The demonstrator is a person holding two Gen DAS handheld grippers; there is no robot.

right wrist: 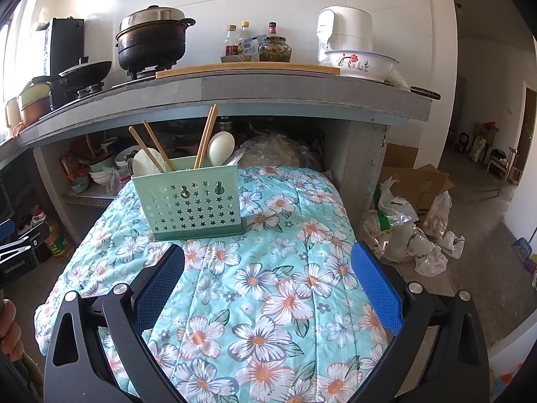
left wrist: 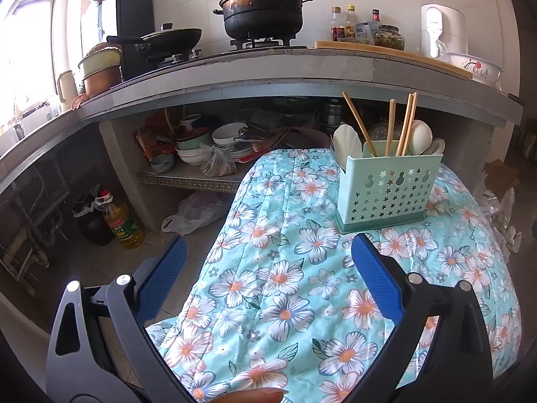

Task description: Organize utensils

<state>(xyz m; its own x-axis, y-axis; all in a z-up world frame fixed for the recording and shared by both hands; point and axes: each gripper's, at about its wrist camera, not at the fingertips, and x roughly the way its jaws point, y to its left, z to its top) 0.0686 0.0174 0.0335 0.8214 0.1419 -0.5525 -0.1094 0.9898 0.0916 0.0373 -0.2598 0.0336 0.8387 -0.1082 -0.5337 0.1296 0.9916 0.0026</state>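
Item: utensil holder (right wrist: 191,198), mint plastic, star cut-outs, sitting upright at far end of floral-quilted desk (right wrist: 268,302), w/ nothing else lying on the quilt. Contents, counted: 4 chopsticks (right wrist: 205,137), 2 pale spoons (right wrist: 220,147), poss. a third utensil behind, unclear. Handling, est.: sticks light, stiff, slippery — pinching mid-shaft looks best; spoons smooth, maybe ceramic, so breakable; holder light, tipping easily on soft quilt. Left gripper (left wrist: 268,262) & right gripper (right wrist: 266,265): fingers spreading wide, gripping nothing, hovering near holder.
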